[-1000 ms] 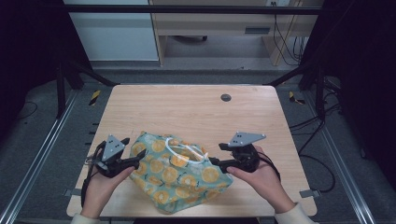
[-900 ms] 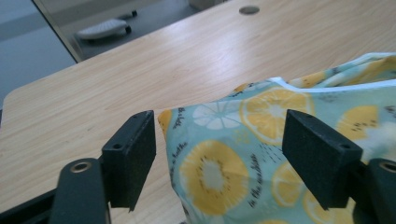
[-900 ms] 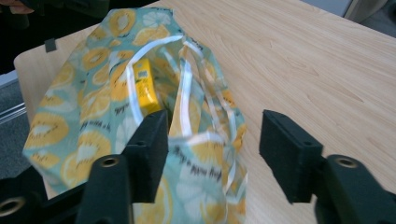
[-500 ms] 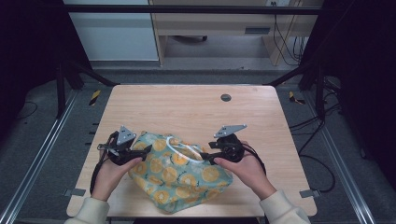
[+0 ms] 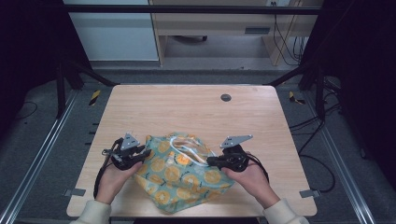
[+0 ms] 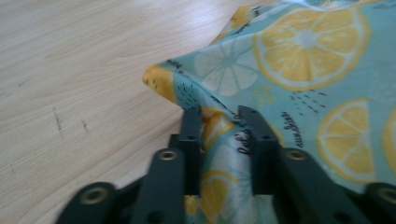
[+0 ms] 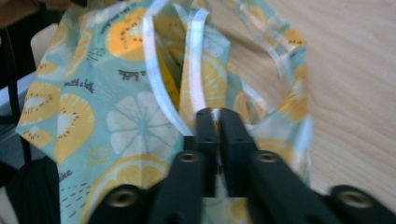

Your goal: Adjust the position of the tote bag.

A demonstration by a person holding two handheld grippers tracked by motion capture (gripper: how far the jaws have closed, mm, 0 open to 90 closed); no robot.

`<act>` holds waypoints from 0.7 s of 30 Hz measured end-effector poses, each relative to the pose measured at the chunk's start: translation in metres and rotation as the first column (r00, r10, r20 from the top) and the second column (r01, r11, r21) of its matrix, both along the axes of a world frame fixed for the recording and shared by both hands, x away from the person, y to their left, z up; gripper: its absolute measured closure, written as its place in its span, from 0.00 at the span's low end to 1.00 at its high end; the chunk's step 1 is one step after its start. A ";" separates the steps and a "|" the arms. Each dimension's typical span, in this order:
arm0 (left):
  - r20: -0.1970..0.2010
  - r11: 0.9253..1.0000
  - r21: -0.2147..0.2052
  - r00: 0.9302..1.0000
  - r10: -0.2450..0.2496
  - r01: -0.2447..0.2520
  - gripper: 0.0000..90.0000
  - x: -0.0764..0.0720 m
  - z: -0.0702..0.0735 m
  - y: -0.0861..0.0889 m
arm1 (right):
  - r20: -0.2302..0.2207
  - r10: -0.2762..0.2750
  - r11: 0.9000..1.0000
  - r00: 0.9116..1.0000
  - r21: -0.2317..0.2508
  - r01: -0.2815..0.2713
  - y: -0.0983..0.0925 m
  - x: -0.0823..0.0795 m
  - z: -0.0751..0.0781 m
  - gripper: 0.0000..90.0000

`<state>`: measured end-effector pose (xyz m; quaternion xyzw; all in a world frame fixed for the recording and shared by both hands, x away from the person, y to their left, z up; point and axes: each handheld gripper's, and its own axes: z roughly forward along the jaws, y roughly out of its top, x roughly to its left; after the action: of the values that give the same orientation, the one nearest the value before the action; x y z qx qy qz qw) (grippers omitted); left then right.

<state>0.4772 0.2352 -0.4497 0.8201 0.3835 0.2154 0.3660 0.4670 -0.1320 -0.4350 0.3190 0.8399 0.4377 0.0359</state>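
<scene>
A teal cloth bag (image 5: 182, 175) printed with lemon slices lies crumpled near the table's front edge, its white-trimmed mouth gaping upward. My left gripper (image 5: 147, 153) is at the bag's left side. Its jaws have just been closing, and in the left gripper view (image 6: 219, 116) they pinch a bunched fold of the fabric (image 6: 303, 70). My right gripper (image 5: 210, 161) is at the bag's right side. In the right gripper view (image 7: 215, 116) its jaws are nearly together, nipping the bag's rim (image 7: 130, 121) beside the white trim.
The wooden table (image 5: 187, 107) has a small dark round grommet (image 5: 226, 97) toward its far side. Metal frame rails run along both sides. A cabinet and cables sit on the floor beyond the table.
Both hands have moved down and in toward the bag's sides. Both pairs of jaws have closed onto its fabric.
</scene>
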 end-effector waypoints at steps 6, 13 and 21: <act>0.061 1.000 -0.010 0.998 0.013 -0.012 0.97 -0.006 0.009 0.003 | 0.064 -0.024 1.000 0.998 0.015 0.024 -0.004 -0.002 0.007 1.00; 0.169 0.994 -0.101 0.985 0.045 -0.028 0.99 -0.017 0.032 0.015 | 0.168 -0.073 0.997 0.983 0.042 0.067 -0.010 -0.006 0.030 1.00; 0.233 0.993 -0.119 0.971 0.046 -0.018 0.99 -0.044 0.046 0.023 | 0.280 -0.076 0.992 0.957 0.117 0.044 -0.016 -0.032 0.060 1.00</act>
<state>0.4335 0.2580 -0.4041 0.7598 0.3625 0.2942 0.4524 0.4346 -0.1480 -0.3754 0.2797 0.7908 0.5229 0.1515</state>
